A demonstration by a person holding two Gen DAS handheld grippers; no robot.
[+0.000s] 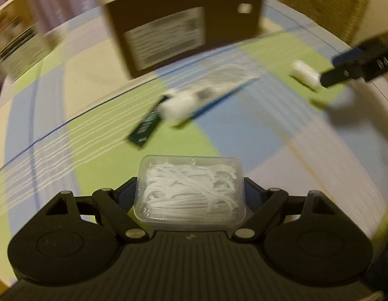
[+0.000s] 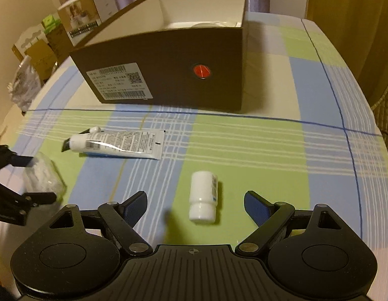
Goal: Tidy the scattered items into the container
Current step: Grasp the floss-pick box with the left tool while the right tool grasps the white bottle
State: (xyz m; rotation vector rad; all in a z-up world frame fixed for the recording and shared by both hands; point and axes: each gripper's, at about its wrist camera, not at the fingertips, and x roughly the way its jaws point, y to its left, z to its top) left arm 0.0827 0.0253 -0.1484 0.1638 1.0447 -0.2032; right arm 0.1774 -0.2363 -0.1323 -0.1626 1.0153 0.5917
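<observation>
While both hands are reaching down over the checked cloth [image 2: 244, 145], the left gripper [image 1: 190, 193] is holding a clear box of floss picks [image 1: 190, 193] between its pads. The jaws are standing wide because the box is wide. The left view is blurry, so I cannot tell if the box is lifted or sitting on the cloth.

The right gripper [image 2: 195, 202] is hanging wide with nothing in it. A small white bottle [image 2: 203, 197] is lying on its side between the two blue pads [image 2: 137, 204], not touching them. The gripper is probably standing there so it can close on the bottle next.

A white tube [image 2: 116, 144] is lying to the left, farther off, on top of a dark flat packet [image 1: 146, 125].

The brown cardboard box [image 2: 168, 72] is sitting at the far side with its top open, so things can drop in. Something pale is lying inside it already. The floss box, bottle, tube and packet are all outside it, so most of the tidying is waiting.
</observation>
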